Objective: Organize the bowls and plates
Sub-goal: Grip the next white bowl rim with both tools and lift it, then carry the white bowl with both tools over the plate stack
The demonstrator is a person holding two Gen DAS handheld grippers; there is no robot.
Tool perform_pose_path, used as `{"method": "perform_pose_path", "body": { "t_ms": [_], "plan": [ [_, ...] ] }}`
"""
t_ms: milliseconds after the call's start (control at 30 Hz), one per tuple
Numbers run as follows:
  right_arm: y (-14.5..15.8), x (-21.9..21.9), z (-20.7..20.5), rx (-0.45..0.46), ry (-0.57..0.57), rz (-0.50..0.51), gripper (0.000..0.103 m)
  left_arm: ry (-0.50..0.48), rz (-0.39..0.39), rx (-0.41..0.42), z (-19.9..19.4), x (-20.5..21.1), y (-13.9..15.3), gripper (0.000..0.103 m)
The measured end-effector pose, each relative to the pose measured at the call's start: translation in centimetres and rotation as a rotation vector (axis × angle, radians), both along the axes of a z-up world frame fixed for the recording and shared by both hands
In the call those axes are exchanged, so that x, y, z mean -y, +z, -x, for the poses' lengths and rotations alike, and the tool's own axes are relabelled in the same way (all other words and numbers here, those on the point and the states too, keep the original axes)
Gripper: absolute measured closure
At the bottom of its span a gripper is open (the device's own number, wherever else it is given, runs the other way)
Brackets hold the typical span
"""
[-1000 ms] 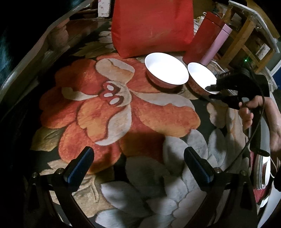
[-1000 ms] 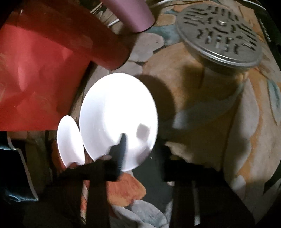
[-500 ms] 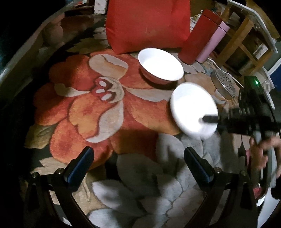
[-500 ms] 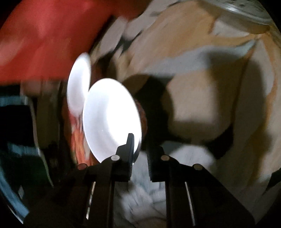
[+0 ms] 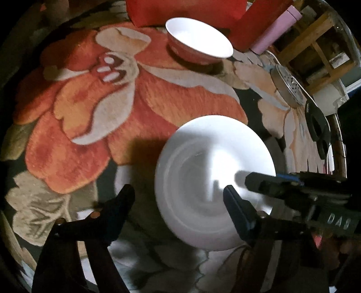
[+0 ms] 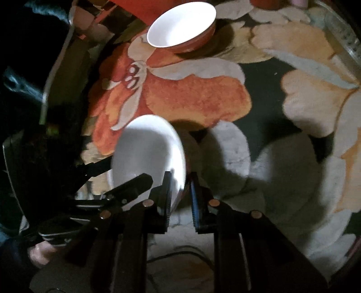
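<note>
My right gripper [image 6: 180, 182] is shut on the near rim of a white bowl [image 6: 149, 151] and holds it tilted above the floral cloth. In the left wrist view the same bowl [image 5: 214, 171] fills the centre, with the right gripper [image 5: 255, 180] reaching in from the right. My left gripper [image 5: 178, 193] hangs over it with its jaws closing. One finger is over the bowl's inside and the other is outside its left wall; neither pad presses on it. A second bowl [image 5: 198, 42], red outside and white inside, stands at the back [image 6: 180, 24].
Behind the far bowl stand a red bag [image 5: 185, 9], a red bottle [image 5: 255, 22] and a pink bottle [image 5: 277, 27]. At the right lie a round perforated metal lid [image 5: 288, 85] and a black strap-like object [image 5: 315, 126]. The floral cloth [image 5: 90, 112] covers the table.
The right gripper has carried the white bowl from beside the far bowl forward, to under the left gripper. The left gripper has sunk and its jaws have narrowed.
</note>
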State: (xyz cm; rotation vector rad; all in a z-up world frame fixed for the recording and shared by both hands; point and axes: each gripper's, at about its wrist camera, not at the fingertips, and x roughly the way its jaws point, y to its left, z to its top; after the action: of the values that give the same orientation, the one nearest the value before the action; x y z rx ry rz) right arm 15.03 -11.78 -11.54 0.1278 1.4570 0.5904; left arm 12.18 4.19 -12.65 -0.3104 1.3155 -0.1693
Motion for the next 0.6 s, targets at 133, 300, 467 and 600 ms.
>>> {"method": "perform_pose_path", "body": {
  "t_ms": [133, 300, 467, 600],
  "plan": [
    [-0.5, -0.2, 0.9, 0.035, -0.015, 0.058, 0.086, -0.024, 0.010, -0.015, -0.2, 0.7, -0.6, 0.052],
    [-1.5, -0.1, 1.4, 0.017, -0.066, 0.061, 0.089, -0.039, -0.006, 0.004, -0.3, 1.2, -0.1, 0.075],
    [-0.7, 0.1, 2.1, 0.043, -0.036, 0.075, 0.091, -0.056, -0.001, 0.034, 0.3, 1.6, 1.0, 0.080],
    [0.8, 1.1, 2.3, 0.048, -0.025, 0.100, 0.091, -0.069, 0.006, 0.061, 0.9, 3.1, 2.4, 0.080]
  ]
}}
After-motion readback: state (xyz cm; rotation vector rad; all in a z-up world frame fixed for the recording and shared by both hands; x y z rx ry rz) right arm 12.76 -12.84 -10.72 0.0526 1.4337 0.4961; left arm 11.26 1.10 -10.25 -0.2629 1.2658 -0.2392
